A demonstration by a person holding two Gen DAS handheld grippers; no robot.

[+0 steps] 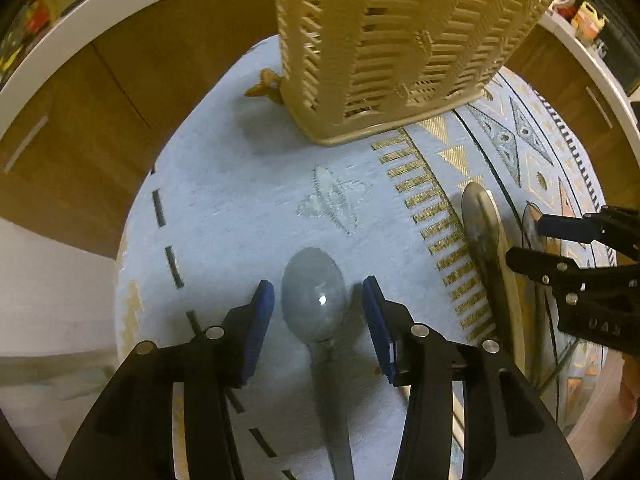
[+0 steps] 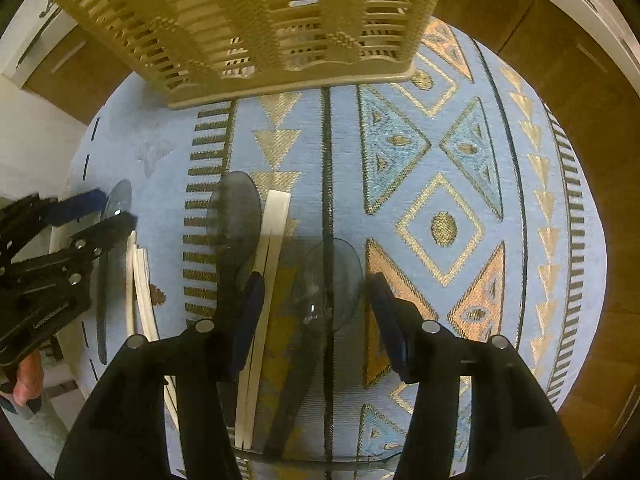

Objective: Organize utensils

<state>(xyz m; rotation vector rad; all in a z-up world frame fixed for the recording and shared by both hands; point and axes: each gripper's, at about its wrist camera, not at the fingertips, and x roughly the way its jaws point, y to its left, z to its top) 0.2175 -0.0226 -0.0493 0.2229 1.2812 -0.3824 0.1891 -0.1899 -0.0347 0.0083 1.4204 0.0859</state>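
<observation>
A grey spoon [image 1: 314, 300] is seen lying on the patterned cloth [image 1: 240, 200] of the table, its bowl set between the spread blue pads of the left hand-held gripper [image 1: 318, 308], which is released and grasps nothing. The spoon's long axis runs along the fingers, handle towards the camera, so the jaws stand on either side of the bowl. The right hand-held gripper [image 2: 316, 308] is likewise released, with a second spoon [image 2: 326, 280] framed between its fingers and white chopsticks [image 2: 266, 280] just beside its left finger. A third spoon [image 2: 234, 216] lies beyond these. The slatted basket [image 1: 400, 40] stands ahead of both, well apart. Each spoon is judged nearest to its own framing gripper.
</observation>
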